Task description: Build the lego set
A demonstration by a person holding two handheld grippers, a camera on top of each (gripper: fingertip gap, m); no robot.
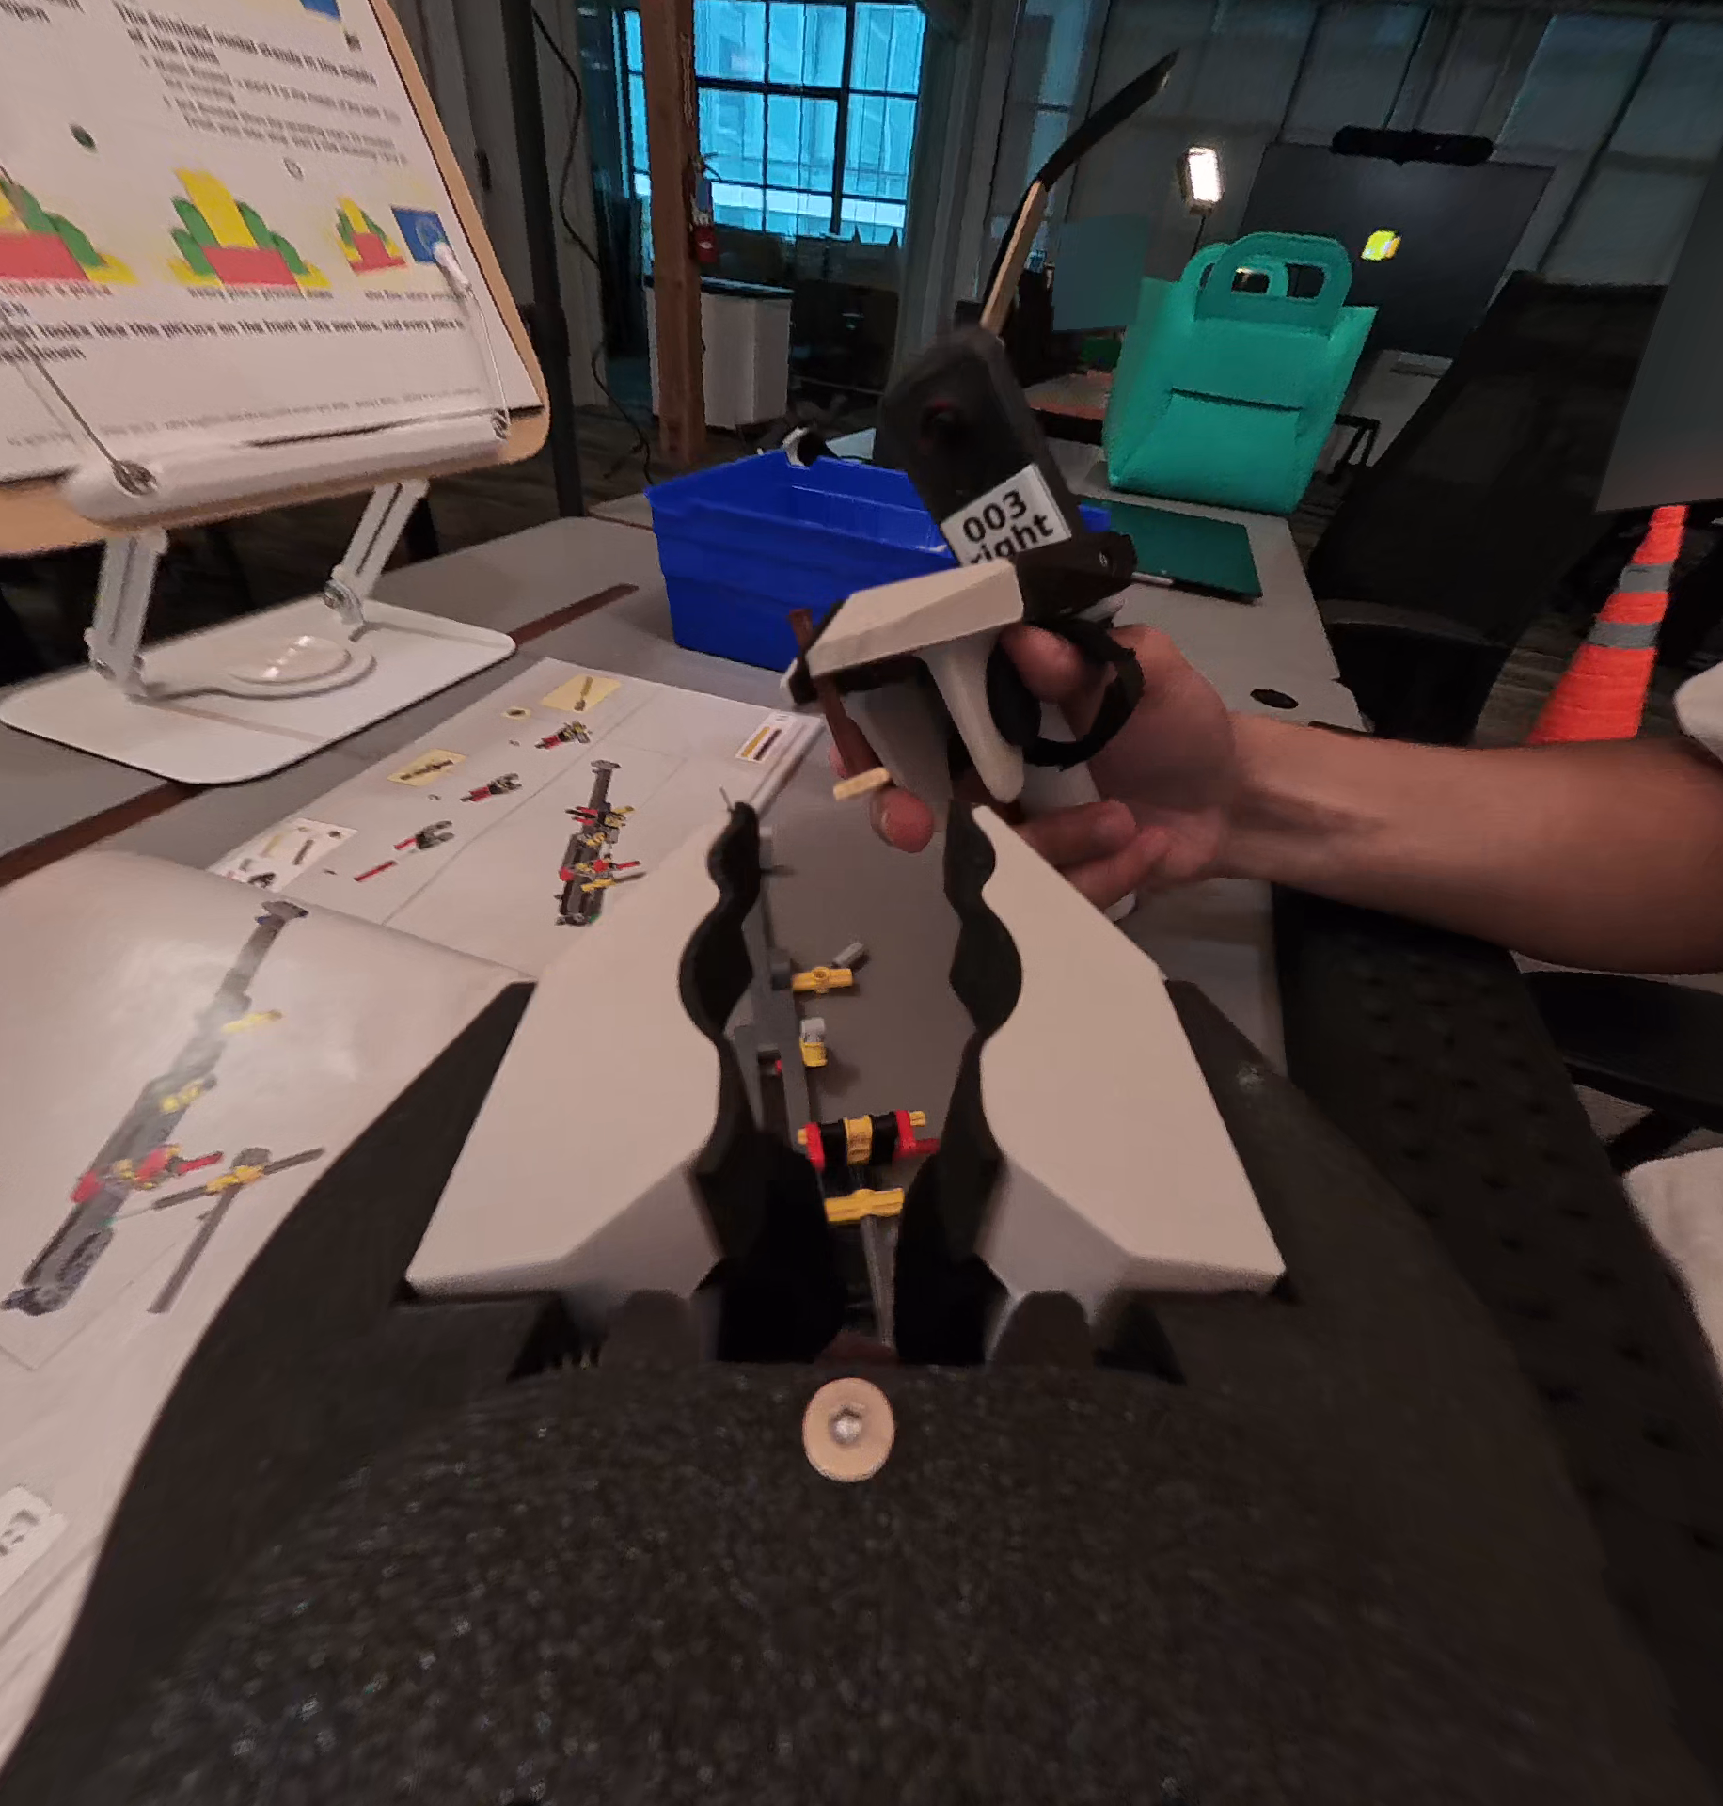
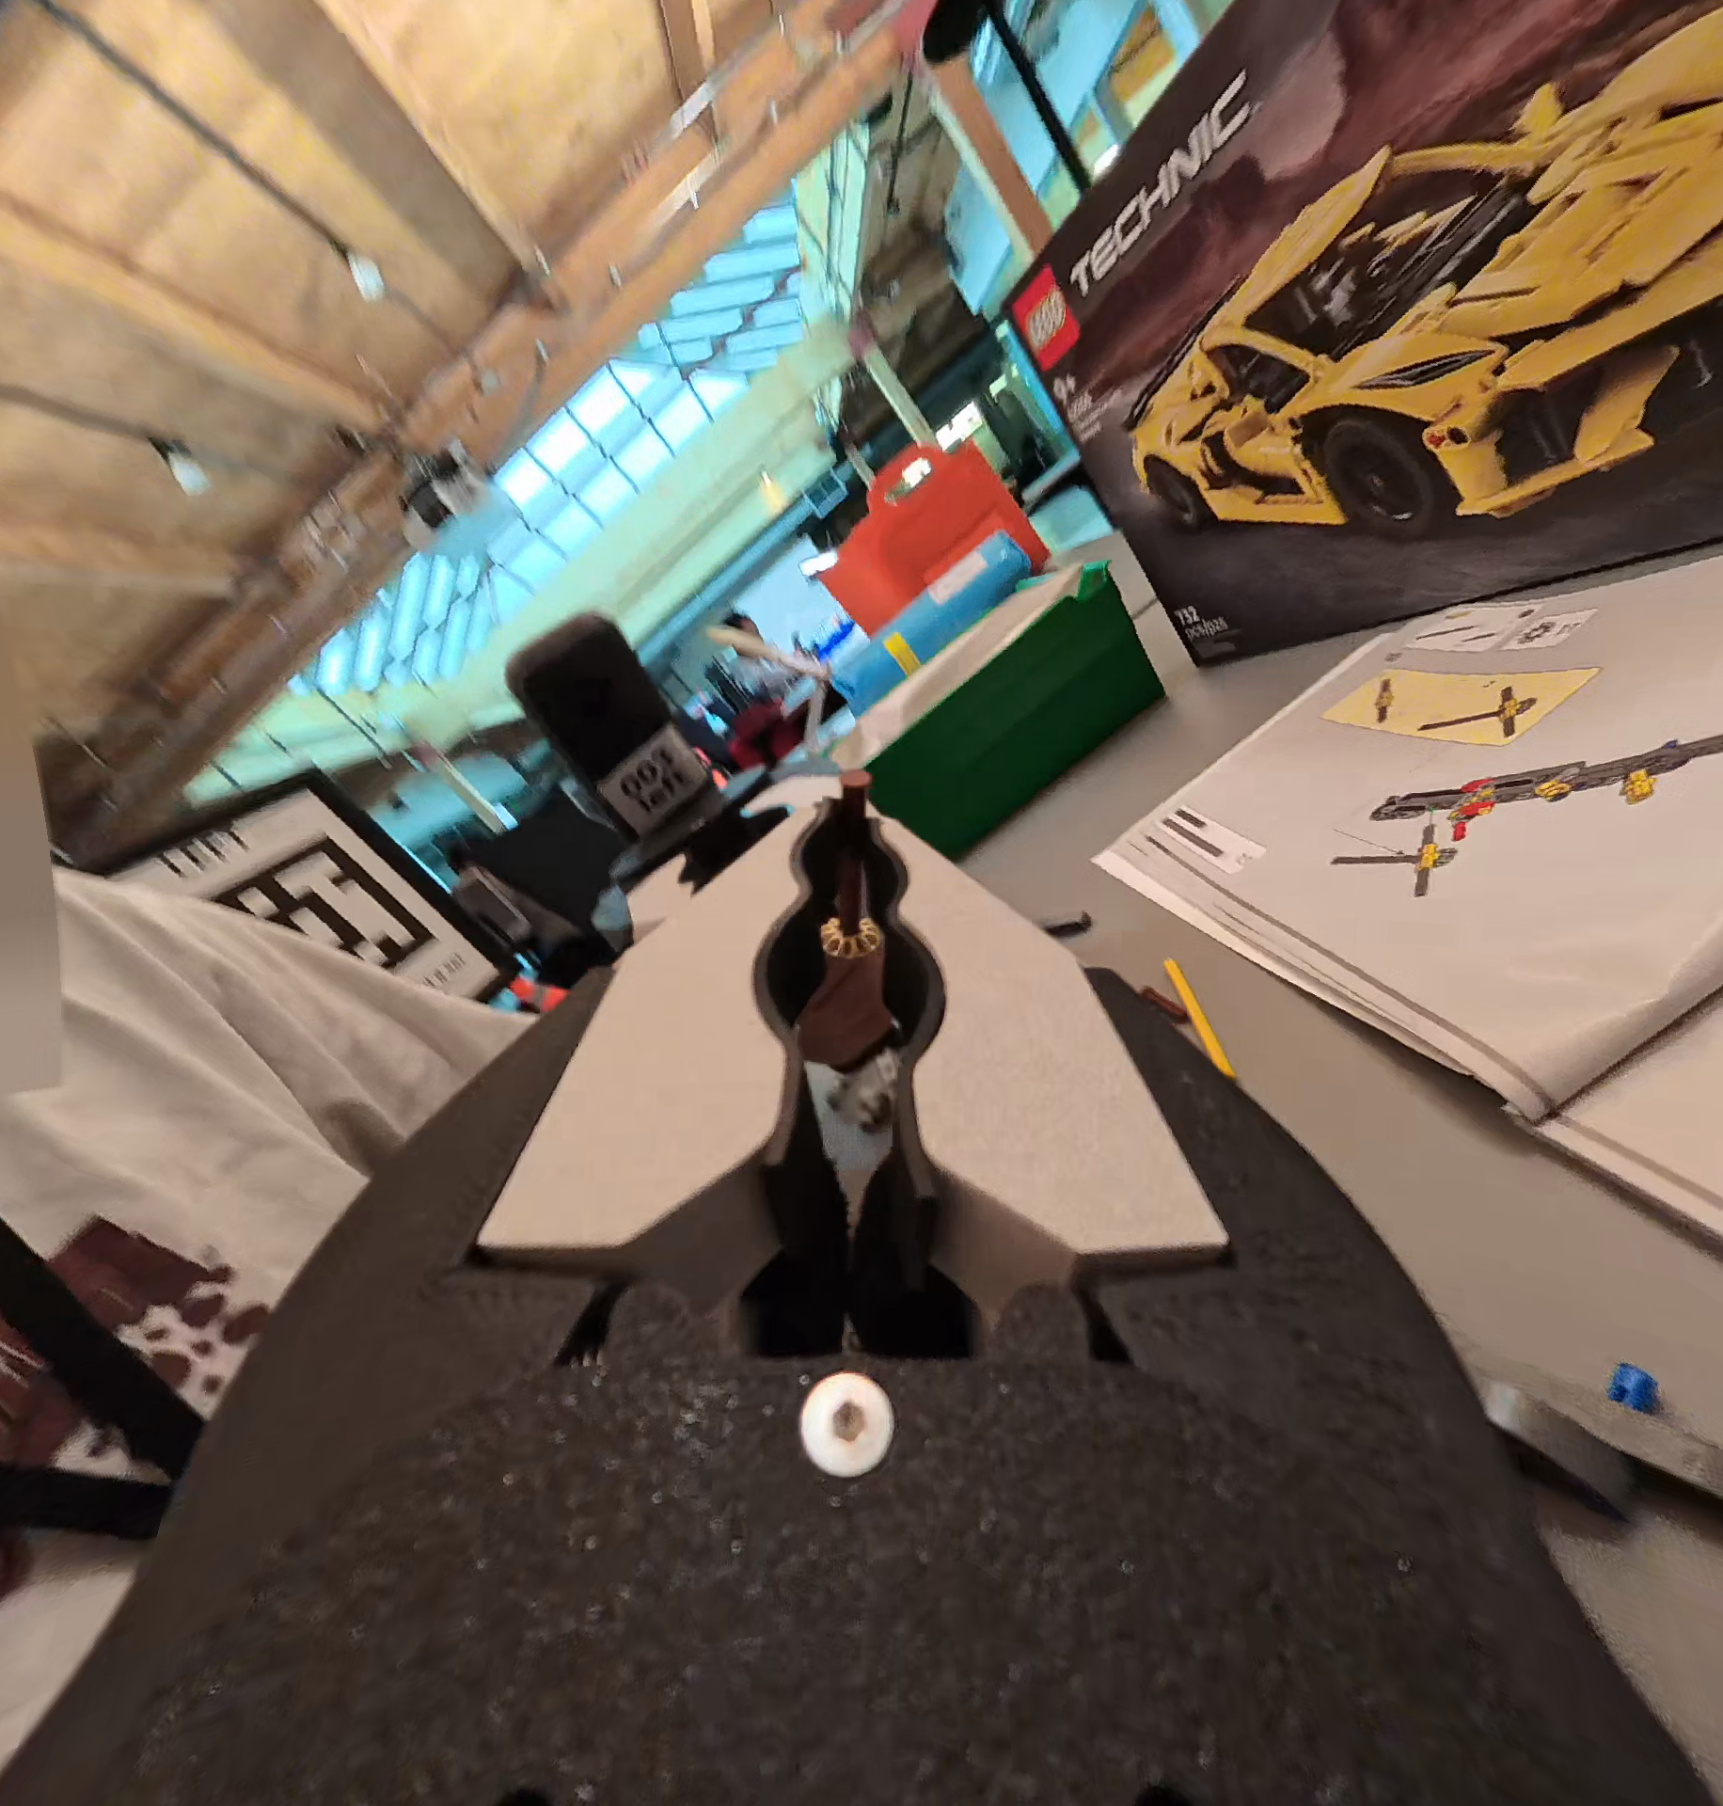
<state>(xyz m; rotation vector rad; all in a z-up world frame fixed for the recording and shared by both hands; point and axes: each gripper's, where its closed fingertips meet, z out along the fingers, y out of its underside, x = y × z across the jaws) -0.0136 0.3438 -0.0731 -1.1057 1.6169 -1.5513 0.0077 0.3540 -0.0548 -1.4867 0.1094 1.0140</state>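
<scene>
My left gripper (image 1: 853, 850) is in the foreground of the left wrist view. A long grey lego assembly (image 1: 784, 1016) runs forward between its pads. A red, black and yellow cross piece (image 1: 862, 1139) on the assembly is clamped between them. My right gripper (image 1: 818, 684), held by a hand (image 1: 1131, 772), hovers just beyond the left gripper's fingertips. It is shut on a dark brown axle (image 1: 823, 699) that carries a tan piece (image 1: 862, 784). In the right wrist view the right gripper (image 2: 853, 811) pinches the same brown axle (image 2: 850, 860), which has a tan ring (image 2: 850, 938).
An open instruction booklet (image 1: 203, 1026) lies to the left and also shows in the right wrist view (image 2: 1424, 831). A sheet stand (image 1: 252, 244) and a blue bin (image 1: 770, 567) stand behind it. A lego box (image 2: 1424, 342) and a green bin (image 2: 1014, 723) are nearby. A yellow stick (image 2: 1198, 1016) lies on the table. Left and right tips are no more than a few centimetres apart.
</scene>
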